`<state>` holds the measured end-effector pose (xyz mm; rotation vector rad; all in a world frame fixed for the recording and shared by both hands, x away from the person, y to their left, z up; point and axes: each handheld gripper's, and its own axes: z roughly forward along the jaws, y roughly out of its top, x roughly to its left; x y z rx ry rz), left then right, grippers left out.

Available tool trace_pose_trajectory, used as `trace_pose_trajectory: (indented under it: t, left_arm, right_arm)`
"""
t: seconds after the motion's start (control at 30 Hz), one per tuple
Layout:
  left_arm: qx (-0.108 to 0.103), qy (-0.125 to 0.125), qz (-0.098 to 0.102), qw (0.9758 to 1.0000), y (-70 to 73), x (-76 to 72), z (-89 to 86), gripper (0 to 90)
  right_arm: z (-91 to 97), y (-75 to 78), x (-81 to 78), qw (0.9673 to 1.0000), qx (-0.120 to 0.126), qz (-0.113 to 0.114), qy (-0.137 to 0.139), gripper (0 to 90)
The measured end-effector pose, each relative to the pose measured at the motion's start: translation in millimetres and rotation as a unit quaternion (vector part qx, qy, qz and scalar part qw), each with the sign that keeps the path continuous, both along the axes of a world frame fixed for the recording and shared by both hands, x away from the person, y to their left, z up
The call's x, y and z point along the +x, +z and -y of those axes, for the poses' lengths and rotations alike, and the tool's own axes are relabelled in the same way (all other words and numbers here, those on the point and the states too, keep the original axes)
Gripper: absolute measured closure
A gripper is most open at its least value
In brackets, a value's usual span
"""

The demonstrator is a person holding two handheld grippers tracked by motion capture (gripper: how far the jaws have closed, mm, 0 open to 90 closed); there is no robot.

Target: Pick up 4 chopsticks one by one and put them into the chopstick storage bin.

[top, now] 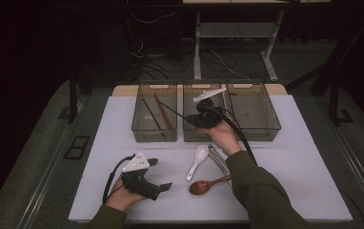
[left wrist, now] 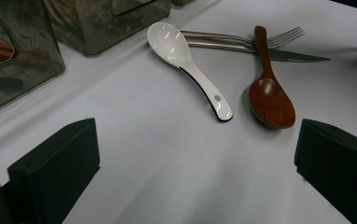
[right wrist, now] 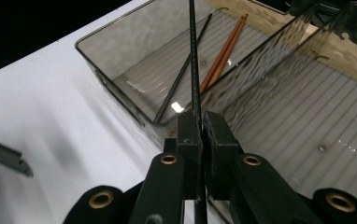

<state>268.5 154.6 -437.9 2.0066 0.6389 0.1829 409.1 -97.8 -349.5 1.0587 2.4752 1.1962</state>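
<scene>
A black chopstick (right wrist: 194, 70) is pinched between the pressed-together jaws of the right tool (right wrist: 201, 122), its far end reaching over the left bin (top: 154, 134). Inside that bin lie another black chopstick (right wrist: 181, 74) and a brown pair (right wrist: 223, 51). Nearer the person than the left bin, the left tool (top: 158, 174) rests on the white counter (top: 99, 157), jaws spread, facing a white spoon (left wrist: 186, 65), wooden spoon (left wrist: 269, 95), fork (left wrist: 242, 37) and knife (left wrist: 293, 56).

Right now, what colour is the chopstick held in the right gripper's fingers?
Black: the chopstick is a thin dark stick, clearest in the right gripper view.
</scene>
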Motion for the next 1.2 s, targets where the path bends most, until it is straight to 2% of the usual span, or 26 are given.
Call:
trace_pose_trajectory:
  t: [0.27,0.37,0.5,0.6,0.83,1.0,1.2]
  left_arm:
    - [0.000,-0.002,0.002,1.0000,0.7,0.3,-0.8,0.0]
    - [0.001,-0.003,0.002,1.0000,0.9,0.2,-0.9,0.0]
    - [-0.009,0.000,0.001,1.0000,0.3,-0.5,0.4,0.0]
    - [-0.005,-0.003,0.001,1.0000,0.9,-0.2,-0.6,0.0]
    - [-0.008,-0.005,0.002,1.0000,1.1,-0.2,0.0,0.0]
    - [-0.008,-0.007,0.001,0.9999,1.1,0.1,0.3,0.0]
    - [-0.008,-0.007,0.001,0.9999,1.1,0.0,-0.1,0.0]
  right_arm:
    - [-28.4,0.6,16.8,0.9998,-0.019,-0.002,-0.006,85.2]
    - [-39.4,-1.2,25.2,0.9995,-0.028,-0.003,-0.011,85.2]
    - [-54.3,-4.4,36.3,0.9992,-0.035,-0.008,-0.020,85.1]
    - [-66.3,-7.5,43.3,0.9986,-0.045,-0.010,-0.024,85.1]
    - [-87.1,-19.4,59.7,0.9967,-0.062,-0.030,-0.044,85.0]
    - [-98.2,-23.2,68.0,0.9959,-0.068,-0.036,-0.048,84.1]
    - [-100.4,-18.2,67.1,0.9976,-0.050,-0.019,-0.043,63.7]
